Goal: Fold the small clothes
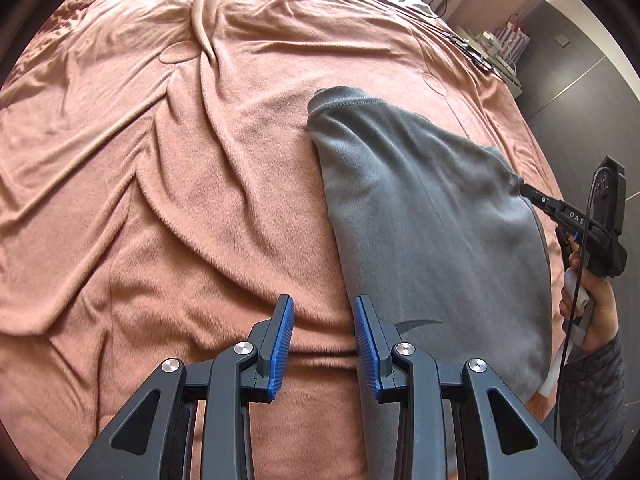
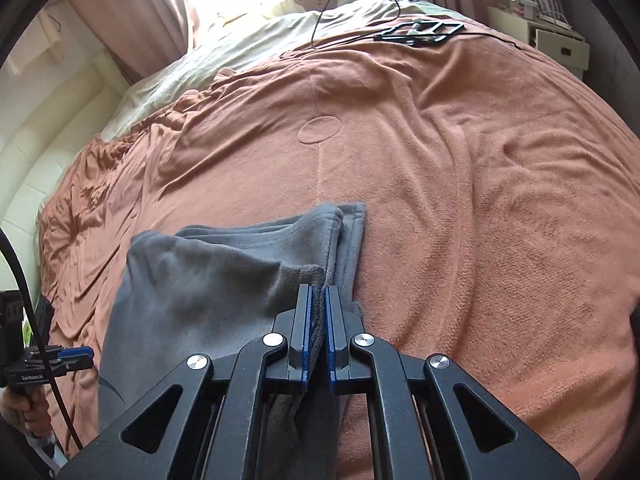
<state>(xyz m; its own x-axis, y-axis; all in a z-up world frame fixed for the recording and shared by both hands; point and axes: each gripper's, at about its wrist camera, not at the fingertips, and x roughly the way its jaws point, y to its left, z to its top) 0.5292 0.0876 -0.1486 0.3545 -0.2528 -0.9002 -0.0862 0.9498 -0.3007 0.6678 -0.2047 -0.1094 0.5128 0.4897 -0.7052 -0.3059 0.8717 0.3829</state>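
Looking down my right hand-held gripper (image 2: pixel 319 300), I see its blue-padded jaws clamped on a fold of the grey fleece garment (image 2: pixel 224 276), lifting that edge off the rumpled salmon-pink fleece blanket (image 2: pixel 460 184) that covers the bed. The rest of the garment lies on the blanket, its stitched hem (image 2: pixel 280 236) toward the far end. My left hand-held gripper (image 1: pixel 324 320) hangs spread open and empty above the garment's near left edge (image 1: pixel 348 280). A tangle of black cable and frame (image 2: pixel 420 34) rests far up the bed.
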